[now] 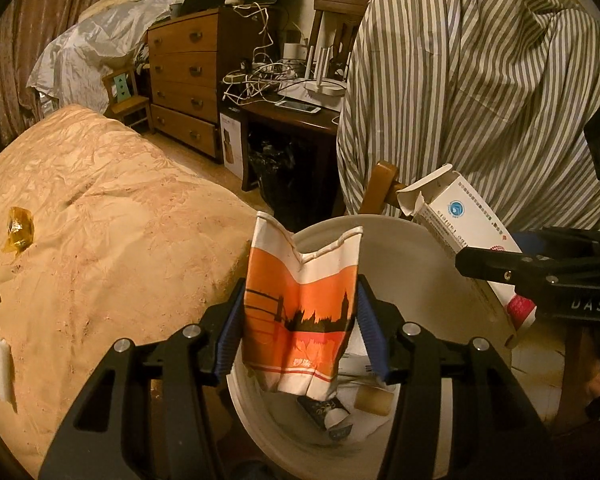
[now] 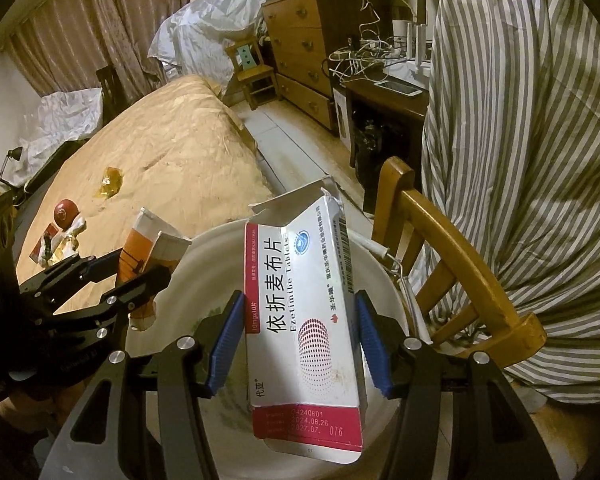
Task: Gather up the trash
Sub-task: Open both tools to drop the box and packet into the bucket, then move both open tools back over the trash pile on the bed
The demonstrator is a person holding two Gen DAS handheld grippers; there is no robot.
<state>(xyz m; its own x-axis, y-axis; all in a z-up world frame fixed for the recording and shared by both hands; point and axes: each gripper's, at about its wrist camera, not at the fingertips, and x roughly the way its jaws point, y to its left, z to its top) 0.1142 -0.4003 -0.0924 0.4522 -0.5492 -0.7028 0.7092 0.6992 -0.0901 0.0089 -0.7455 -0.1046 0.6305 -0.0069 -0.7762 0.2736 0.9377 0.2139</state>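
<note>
My left gripper is shut on a crushed orange paper cup and holds it over a white basin that has trash in its bottom. My right gripper is shut on an opened white and red medicine box, also above the basin. The box shows at the right of the left wrist view; the cup and left gripper show at the left of the right wrist view. A yellow wrapper lies on the bed.
The tan bed holds more wrappers and a red round object. A wooden chair stands beside the basin. A striped-shirted person stands on the right. A dresser and cluttered desk are behind.
</note>
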